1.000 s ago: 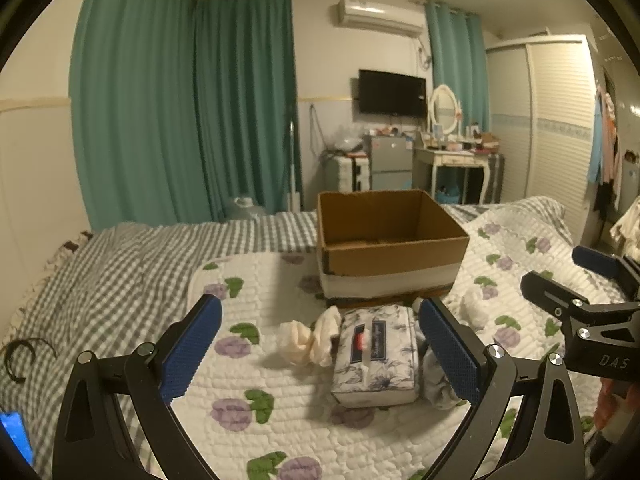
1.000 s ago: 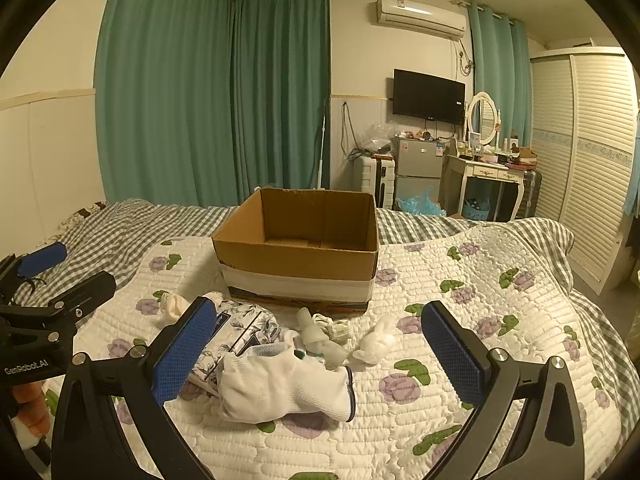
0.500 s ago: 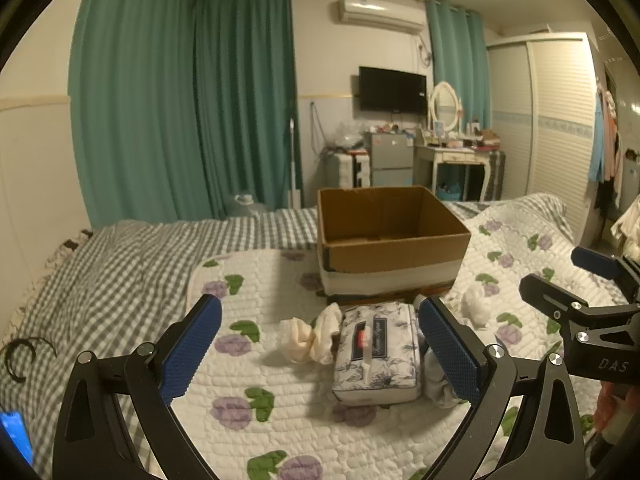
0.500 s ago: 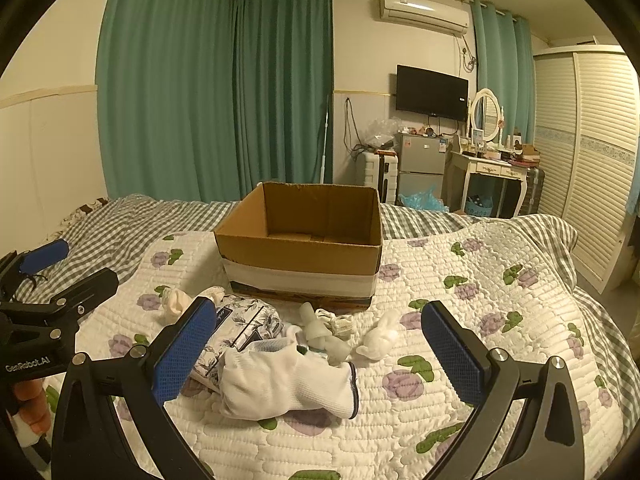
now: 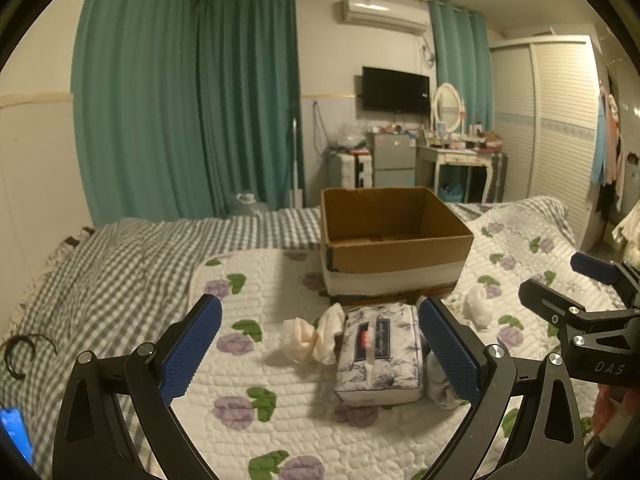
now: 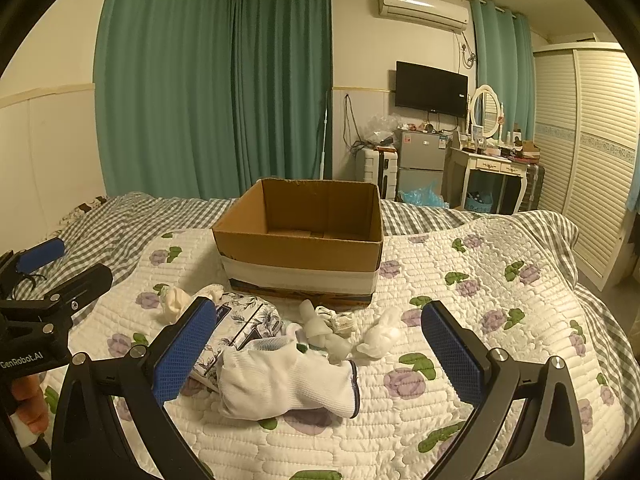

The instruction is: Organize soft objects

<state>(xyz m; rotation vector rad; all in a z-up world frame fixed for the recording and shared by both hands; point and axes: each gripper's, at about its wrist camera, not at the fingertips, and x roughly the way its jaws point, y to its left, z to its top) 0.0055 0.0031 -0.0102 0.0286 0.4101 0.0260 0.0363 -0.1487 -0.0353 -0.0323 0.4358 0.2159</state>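
The left tongs are wide apart, with blue pads, and hold nothing. They hover above the bed, on its left part. The right tongs are also wide apart and hold nothing, above the right part of the bed. Both are level and point toward the bed's far end.

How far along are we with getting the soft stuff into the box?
Nothing looks done: the cardboard box shows only bare floor where visible. Nothing is in hand; the left gripper and right gripper are both open. Left to move: the white sock, tissue pack, cream sock bundle and small white bundles on the quilt.
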